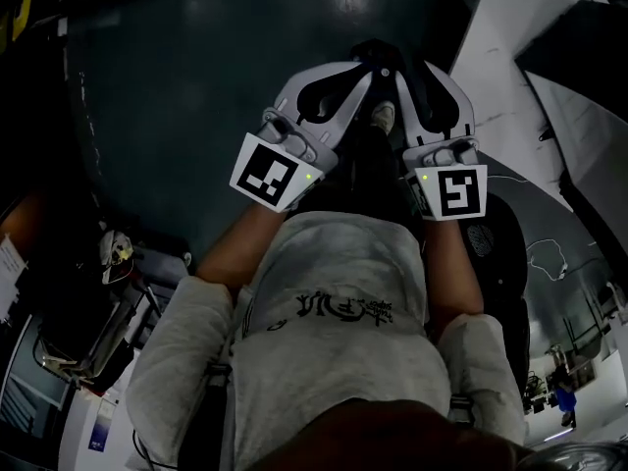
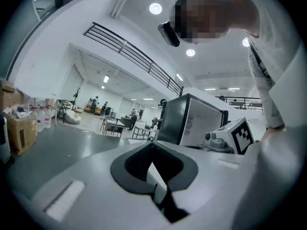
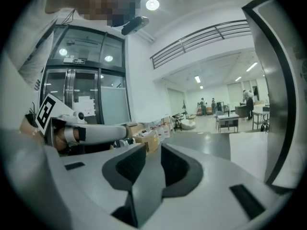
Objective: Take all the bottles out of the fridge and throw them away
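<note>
Left gripper: clenched, dark pads meeting at the tips, nothing between them; left of centre in the head view, just beside the other gripper.
Right gripper: released, pads a narrow gap apart, only floor showing through; right of centre in the head view.
Marker cubes: one at the rear of the left gripper, one at the rear of the right, both mid-frame, facing up at the head camera.
Fridge: dark-fronted, white-sided box right of centre in the left gripper view, behind the right gripper; white side with black edge along the right border of the right gripper view; inside hidden in every view.
Shirt: grey with dark print, lower centre of the head view.
Floor: dark and glossy, upper left of the head view.
Cardboard boxes: far left of the left gripper view, pale jugs just beside them.
Hall: tables and distant people mid-left.
</note>
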`<state>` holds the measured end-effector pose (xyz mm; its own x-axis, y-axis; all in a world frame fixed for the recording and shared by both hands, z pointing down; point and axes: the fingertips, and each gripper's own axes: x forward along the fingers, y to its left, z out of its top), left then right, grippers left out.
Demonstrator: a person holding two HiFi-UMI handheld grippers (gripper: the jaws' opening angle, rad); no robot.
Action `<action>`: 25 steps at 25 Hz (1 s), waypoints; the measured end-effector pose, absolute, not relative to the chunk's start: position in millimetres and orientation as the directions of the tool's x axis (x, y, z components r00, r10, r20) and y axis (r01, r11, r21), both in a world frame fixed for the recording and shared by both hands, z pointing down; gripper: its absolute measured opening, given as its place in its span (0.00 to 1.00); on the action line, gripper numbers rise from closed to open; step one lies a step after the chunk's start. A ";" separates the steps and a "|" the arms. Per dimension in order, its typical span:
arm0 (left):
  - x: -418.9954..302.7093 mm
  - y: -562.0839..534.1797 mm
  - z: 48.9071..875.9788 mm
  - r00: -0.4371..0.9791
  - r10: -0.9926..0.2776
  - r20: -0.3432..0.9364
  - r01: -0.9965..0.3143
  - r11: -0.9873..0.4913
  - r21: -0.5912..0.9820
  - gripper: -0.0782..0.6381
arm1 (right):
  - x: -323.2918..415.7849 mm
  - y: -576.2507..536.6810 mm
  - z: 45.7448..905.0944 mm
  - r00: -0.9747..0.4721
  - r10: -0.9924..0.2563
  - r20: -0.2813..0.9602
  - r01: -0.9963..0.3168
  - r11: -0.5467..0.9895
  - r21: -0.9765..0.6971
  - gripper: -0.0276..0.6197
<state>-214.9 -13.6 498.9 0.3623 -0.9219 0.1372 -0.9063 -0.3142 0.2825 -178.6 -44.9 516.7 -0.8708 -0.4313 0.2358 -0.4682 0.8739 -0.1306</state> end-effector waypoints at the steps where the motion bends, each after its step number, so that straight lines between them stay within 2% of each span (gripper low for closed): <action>1: -214.8 -13.0 490.7 0.363 -0.921 0.140 -0.907 -0.315 0.281 0.12 | -178.7 -44.5 508.4 -0.870 -0.432 0.238 -0.470 0.872 -0.138 0.20; 25: -175.7 -1.5 327.2 0.437 -0.899 0.016 -0.877 -0.422 0.228 0.12 | -158.0 -24.5 324.6 -0.927 -0.355 0.119 -0.365 0.927 -0.081 0.11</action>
<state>-175.7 -1.5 327.2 0.4370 -0.8993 0.0161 -0.8773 -0.4222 0.2282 -158.0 -24.5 324.6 -0.9273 -0.3549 0.1193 -0.3654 0.9273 -0.0810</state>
